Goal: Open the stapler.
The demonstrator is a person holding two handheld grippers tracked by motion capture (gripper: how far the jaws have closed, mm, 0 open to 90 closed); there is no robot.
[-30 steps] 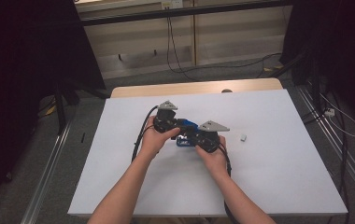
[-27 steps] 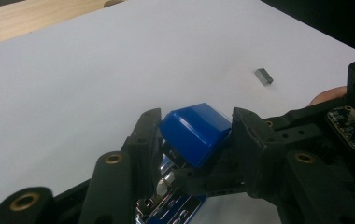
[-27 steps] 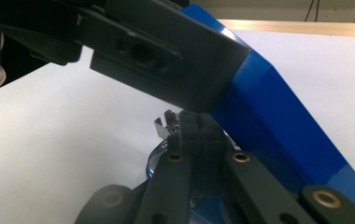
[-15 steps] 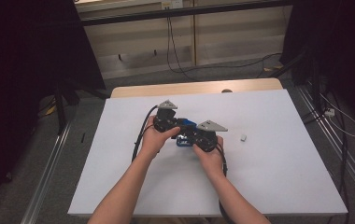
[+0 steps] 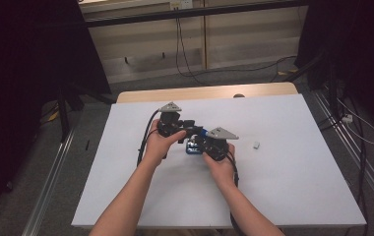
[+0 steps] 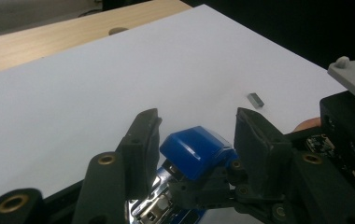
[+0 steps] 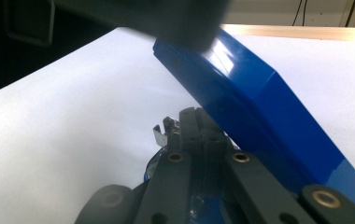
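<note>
Near table centre, glossy blue plastic stapler (image 5: 193, 146) held hinged open between both grippers. Right gripper (image 7: 199, 122) jaws clenched on its metal base; left gripper (image 6: 195, 140) jaws straddle raised blue lid, just opening slightly. Small grey staple block (image 5: 257, 145) lies well right on white table (image 5: 293, 191).

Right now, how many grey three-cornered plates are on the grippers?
2. One tops the left gripper at, the other tops the right gripper at, both over the blue stapler mid-table.
</note>
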